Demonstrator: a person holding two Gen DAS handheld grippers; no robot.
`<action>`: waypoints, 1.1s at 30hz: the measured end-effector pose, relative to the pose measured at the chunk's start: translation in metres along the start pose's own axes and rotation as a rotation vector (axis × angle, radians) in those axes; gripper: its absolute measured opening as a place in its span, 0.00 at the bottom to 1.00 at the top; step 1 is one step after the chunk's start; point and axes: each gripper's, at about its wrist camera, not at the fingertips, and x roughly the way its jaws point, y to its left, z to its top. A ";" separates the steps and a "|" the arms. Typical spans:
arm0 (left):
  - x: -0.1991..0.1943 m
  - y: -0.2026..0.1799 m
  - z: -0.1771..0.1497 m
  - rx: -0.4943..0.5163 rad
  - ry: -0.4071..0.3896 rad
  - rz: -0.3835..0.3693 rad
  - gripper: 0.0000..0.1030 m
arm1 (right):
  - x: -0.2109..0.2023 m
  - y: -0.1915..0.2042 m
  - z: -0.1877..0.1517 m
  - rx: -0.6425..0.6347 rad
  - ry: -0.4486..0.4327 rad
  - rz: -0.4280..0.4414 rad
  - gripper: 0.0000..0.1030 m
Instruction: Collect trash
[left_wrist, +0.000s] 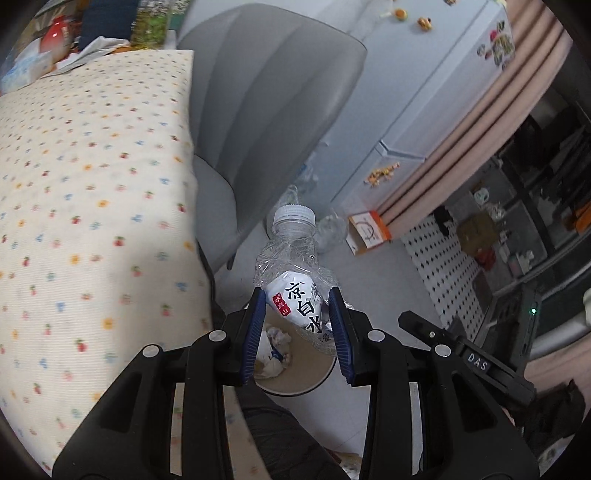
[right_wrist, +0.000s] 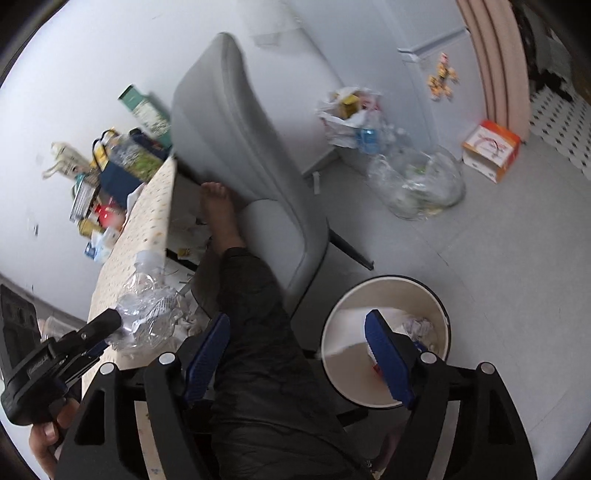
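Left gripper (left_wrist: 297, 325) clamped on crushed bottle (left_wrist: 295, 273) at the label, cap pointing away, blue pads (left_wrist: 255, 332) pressing both flanks. Bottle held in air, above near rim of bin (left_wrist: 295, 387); bin on floor just beyond the desk edge, crumpled paper (left_wrist: 275, 350) already inside.

Right gripper (right_wrist: 297, 354) apart, nothing between the pads; one pad overlaps bin (right_wrist: 439, 306) in view, the other sits over a dark trouser leg (right_wrist: 258, 332).

Step in hand, judged: drop bottle into bin. To do well: carry the bottle further over the bin mouth until the whole body, cap included, lies inside the rim line; tip cap-down; then part the pads fully. Crushed plastic springy and light, likely to cling to a pad or bounce off the rim if released at the edge.

Edges and room: desk (left_wrist: 92, 184) with dotted cloth close on the left, its edge beside the left gripper, so little margin that way. Leg between the two grippers. Grey chair (left_wrist: 258, 110) just behind bin, its leg near the rim. Open floor (right_wrist: 498, 258) to the right of bin, best side for approach and withdrawal. Farther off: clear bag (right_wrist: 417, 184) of bottles, orange box (right_wrist: 491, 147), fridge (left_wrist: 424, 92).
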 end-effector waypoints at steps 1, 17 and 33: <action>0.005 -0.004 0.000 0.006 0.011 0.000 0.34 | -0.001 -0.006 0.000 0.012 -0.004 -0.006 0.73; 0.065 -0.056 -0.018 0.115 0.143 -0.020 0.84 | -0.043 -0.060 0.012 0.101 -0.099 -0.024 0.79; -0.013 -0.013 -0.003 0.037 -0.047 0.039 0.94 | -0.046 -0.024 0.008 0.035 -0.095 0.018 0.88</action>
